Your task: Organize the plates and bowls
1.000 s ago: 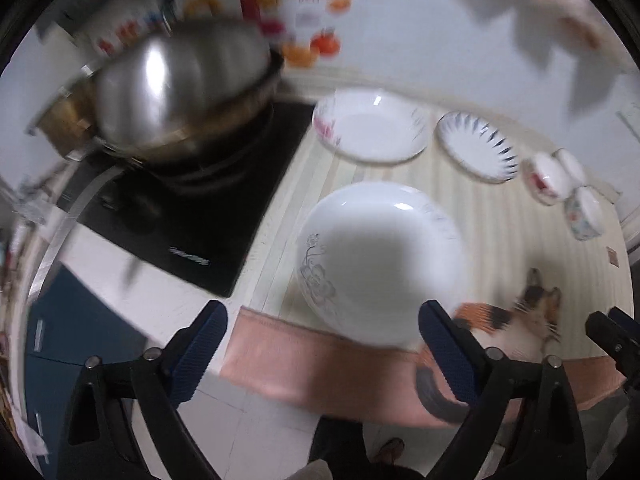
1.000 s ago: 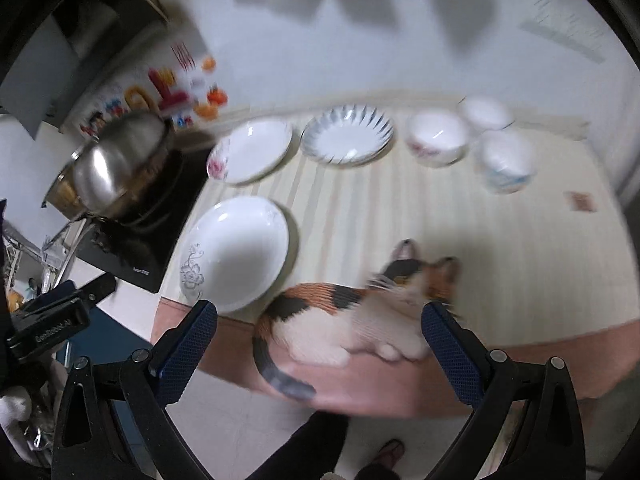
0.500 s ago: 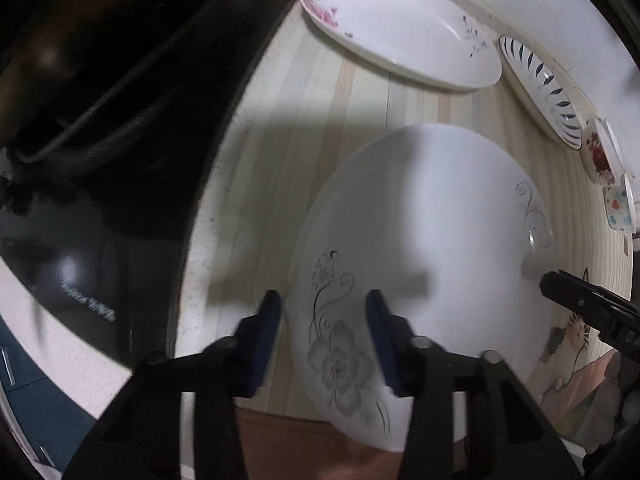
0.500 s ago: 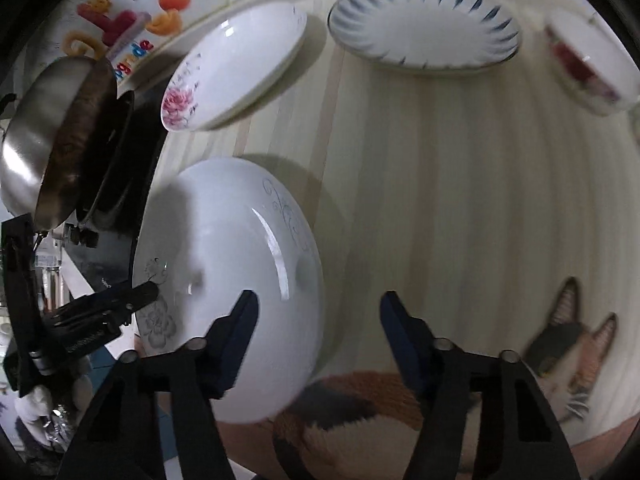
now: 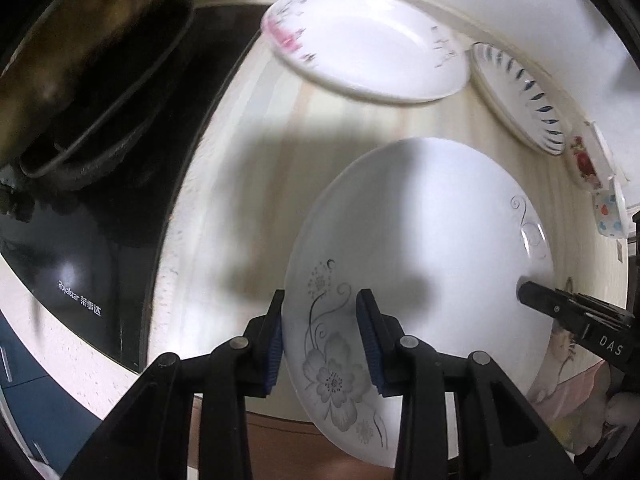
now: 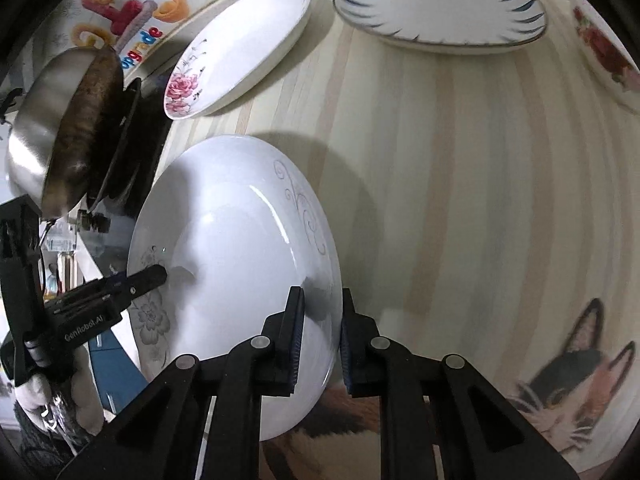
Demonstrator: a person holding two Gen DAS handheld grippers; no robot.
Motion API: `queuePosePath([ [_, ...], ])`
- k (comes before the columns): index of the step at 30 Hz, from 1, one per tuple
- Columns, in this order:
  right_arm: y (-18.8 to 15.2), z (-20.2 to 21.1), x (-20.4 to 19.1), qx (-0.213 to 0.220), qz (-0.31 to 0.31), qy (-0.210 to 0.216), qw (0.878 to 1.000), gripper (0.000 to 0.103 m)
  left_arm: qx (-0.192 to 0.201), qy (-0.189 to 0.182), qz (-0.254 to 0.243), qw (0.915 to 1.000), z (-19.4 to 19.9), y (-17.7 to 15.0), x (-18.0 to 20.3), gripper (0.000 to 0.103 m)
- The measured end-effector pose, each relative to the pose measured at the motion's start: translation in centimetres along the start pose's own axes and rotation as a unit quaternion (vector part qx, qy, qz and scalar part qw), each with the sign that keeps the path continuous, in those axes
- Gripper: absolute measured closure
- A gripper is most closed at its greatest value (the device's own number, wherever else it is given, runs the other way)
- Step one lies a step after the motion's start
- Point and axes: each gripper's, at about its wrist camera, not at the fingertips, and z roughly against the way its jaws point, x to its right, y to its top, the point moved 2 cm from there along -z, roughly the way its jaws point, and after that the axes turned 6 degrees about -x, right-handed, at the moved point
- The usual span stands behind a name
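On the far left I see a steel pot (image 6: pixel 52 136) on a black cooktop (image 5: pixel 120 184). My left gripper (image 5: pixel 320 340) has its fingers pinched on the near rim of the white plate (image 5: pixel 424 240), over its grey flower print. My right gripper (image 6: pixel 320 332) is clamped on the opposite rim of that same plate (image 6: pixel 236 256), which is tilted above the striped counter (image 6: pixel 460 184). Behind it lie a rose plate (image 6: pixel 240 52), then a blue-leaf plate (image 6: pixel 440 0), then a red-flowered bowl (image 5: pixel 588 156) and a dotted bowl (image 5: pixel 610 216). A cat (image 6: pixel 560 392) lies at the right.
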Motion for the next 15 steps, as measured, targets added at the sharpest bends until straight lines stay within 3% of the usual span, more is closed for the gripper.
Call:
queuePosePath([
  [8,-1.3,5.8,5.9,0.021,-0.006,0.013,1.0,0.085,0.015,-0.005,-0.028,0.9995,2.5,0.5,7.1,0.071],
  [15,-2.5,9.0,11.7,0.034,-0.022,0.012,0.999,0.085,0.008,-0.007,-0.057,0.9983,0.9,1.2,12.0,0.071],
])
